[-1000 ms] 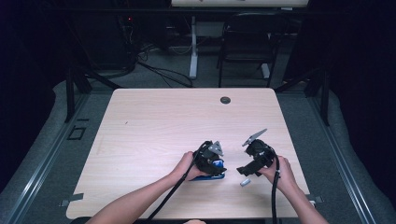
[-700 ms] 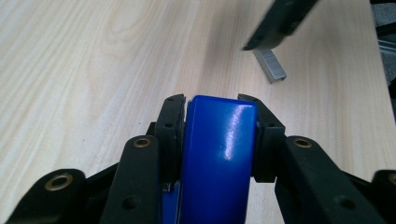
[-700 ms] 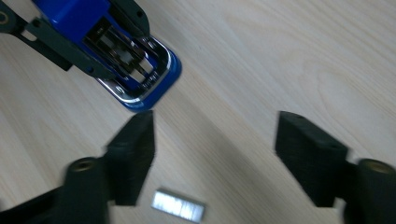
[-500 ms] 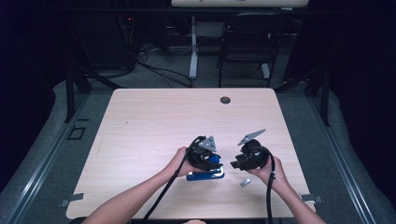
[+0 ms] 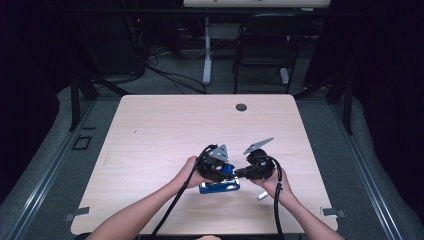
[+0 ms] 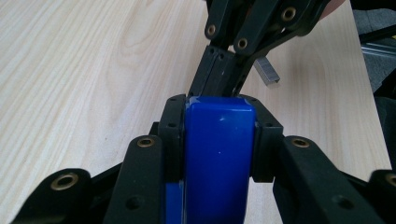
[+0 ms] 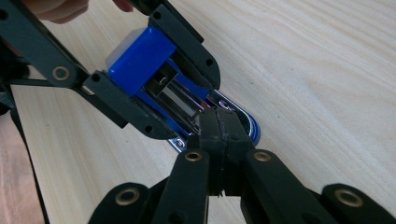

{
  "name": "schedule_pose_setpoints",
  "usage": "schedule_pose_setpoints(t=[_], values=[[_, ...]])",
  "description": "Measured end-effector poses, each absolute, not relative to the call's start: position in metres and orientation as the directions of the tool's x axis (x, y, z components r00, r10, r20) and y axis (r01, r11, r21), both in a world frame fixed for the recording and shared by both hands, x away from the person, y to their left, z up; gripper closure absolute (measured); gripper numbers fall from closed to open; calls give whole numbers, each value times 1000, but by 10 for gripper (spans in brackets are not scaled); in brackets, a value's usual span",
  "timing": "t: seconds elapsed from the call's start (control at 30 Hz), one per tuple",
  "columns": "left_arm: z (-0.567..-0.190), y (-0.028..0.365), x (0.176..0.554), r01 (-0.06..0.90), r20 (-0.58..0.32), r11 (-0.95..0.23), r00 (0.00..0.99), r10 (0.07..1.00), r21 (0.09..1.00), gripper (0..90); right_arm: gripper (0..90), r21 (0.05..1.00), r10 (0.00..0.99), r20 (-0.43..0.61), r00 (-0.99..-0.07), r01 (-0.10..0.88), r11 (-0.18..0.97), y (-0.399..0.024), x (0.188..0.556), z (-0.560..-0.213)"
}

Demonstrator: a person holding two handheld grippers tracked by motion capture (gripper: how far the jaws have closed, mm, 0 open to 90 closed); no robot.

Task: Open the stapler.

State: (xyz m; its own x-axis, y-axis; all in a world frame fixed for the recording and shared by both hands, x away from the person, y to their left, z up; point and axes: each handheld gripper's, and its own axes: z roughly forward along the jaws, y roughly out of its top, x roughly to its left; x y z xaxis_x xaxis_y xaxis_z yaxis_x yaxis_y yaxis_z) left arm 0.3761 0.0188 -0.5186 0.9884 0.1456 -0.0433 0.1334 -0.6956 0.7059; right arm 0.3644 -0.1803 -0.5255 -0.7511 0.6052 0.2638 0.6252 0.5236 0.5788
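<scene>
A blue stapler (image 5: 220, 186) sits near the table's front edge, its lid lifted off the chrome base. My left gripper (image 6: 219, 121) is shut on the blue lid (image 6: 219, 154), pads pressing both its sides. My right gripper (image 7: 219, 133) faces it from the right. Its jaws have just been closing and now meet, with nothing visible between them. Its tips rest at the front of the open metal magazine (image 7: 180, 105). In the high view the left gripper (image 5: 223, 169) and right gripper (image 5: 240, 173) nearly touch above the stapler. A short strip of staples (image 5: 262, 195) lies on the table by the right hand.
The light wooden table (image 5: 175, 125) has a dark round grommet (image 5: 241, 107) near its far edge. Behind it stand a black chair (image 5: 262, 50) and a white post with cables on the floor. Both forearms come in over the front edge.
My right gripper moved left to the stapler's front and its jaws closed. The left gripper with the stapler lid rose slightly.
</scene>
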Motion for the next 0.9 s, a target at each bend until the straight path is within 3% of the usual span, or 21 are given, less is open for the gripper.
schedule_pose_setpoints(t=[0.9], values=[[-511,27,373,110,-21,-696,991,135,709,652,900,549,616,156,-772,586,596,-168,363,-537]])
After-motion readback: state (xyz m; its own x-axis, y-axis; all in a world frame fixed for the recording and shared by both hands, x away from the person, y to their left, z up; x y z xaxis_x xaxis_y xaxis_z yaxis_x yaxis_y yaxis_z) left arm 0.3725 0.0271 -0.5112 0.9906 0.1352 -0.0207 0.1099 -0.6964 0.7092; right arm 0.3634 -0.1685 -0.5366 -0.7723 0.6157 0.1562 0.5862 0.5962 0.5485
